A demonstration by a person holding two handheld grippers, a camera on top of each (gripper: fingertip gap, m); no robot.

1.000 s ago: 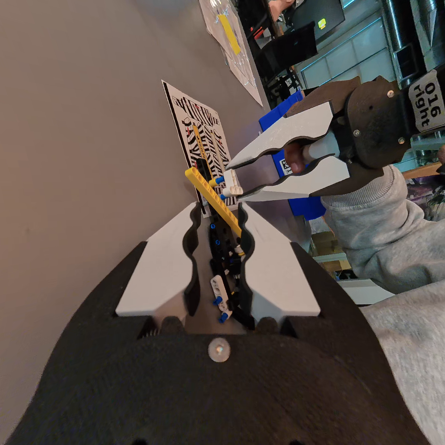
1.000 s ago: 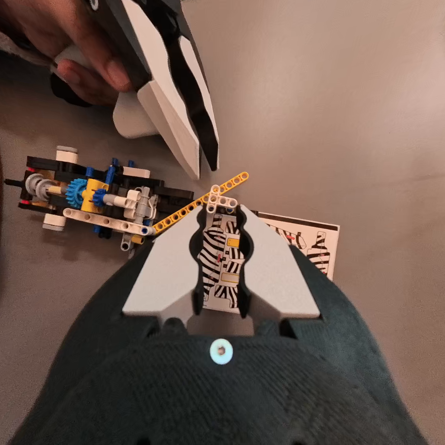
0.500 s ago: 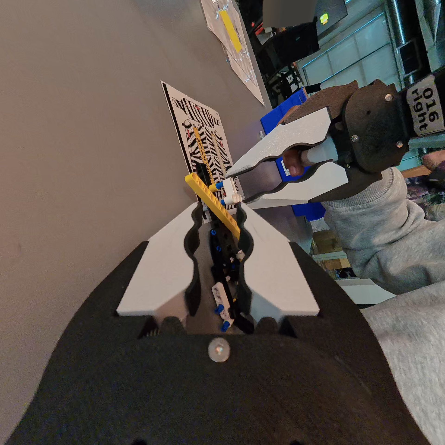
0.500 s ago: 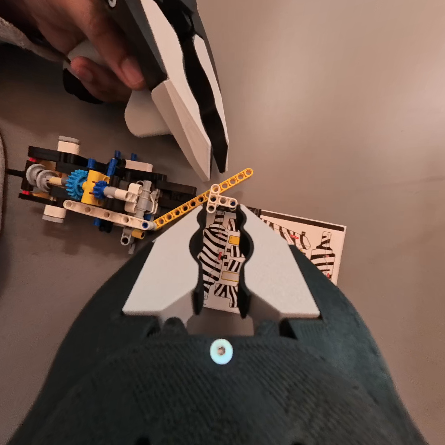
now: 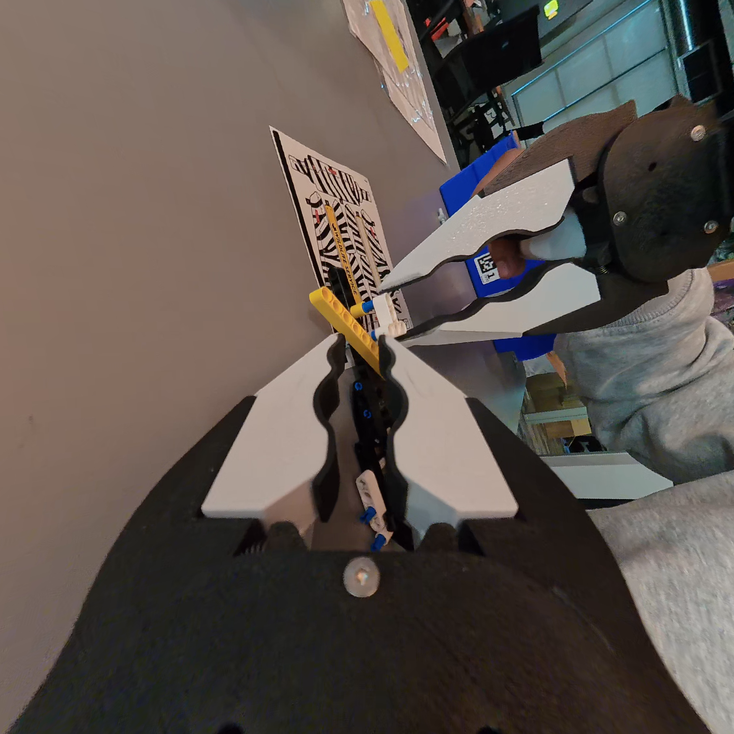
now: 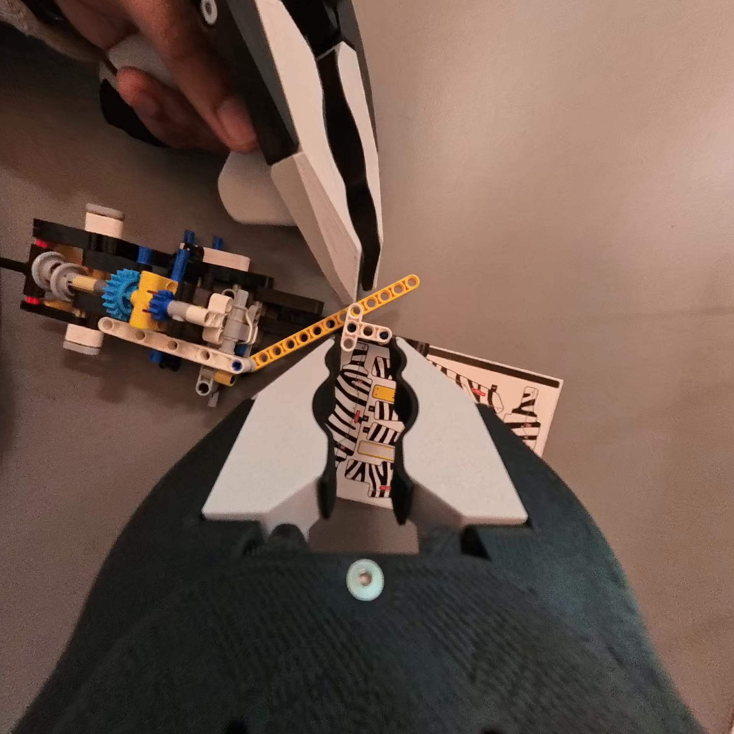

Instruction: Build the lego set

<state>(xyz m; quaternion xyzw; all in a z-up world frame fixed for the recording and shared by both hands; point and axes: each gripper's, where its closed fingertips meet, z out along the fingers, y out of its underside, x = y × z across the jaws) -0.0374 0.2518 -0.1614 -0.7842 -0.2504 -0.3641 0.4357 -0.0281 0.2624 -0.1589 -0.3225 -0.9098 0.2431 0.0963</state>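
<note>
Grey bench (image 6: 556, 159): right hand-held gripper (image 6: 367, 337) pinches white T-piece (image 6: 357, 327); left hand-held gripper (image 5: 359, 341), narrow, should steady yellow beam (image 6: 317, 329) at ten o'clock while pins seat squarely.

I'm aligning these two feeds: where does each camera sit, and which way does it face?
Left wrist view: on the left gripper, looking along the table past the yellow beam to the right gripper; grey sleeve visible.
Right wrist view: on the right gripper, looking down at the sticker sheet; a hand visible.
Shared: beam, white connector, model.
</note>
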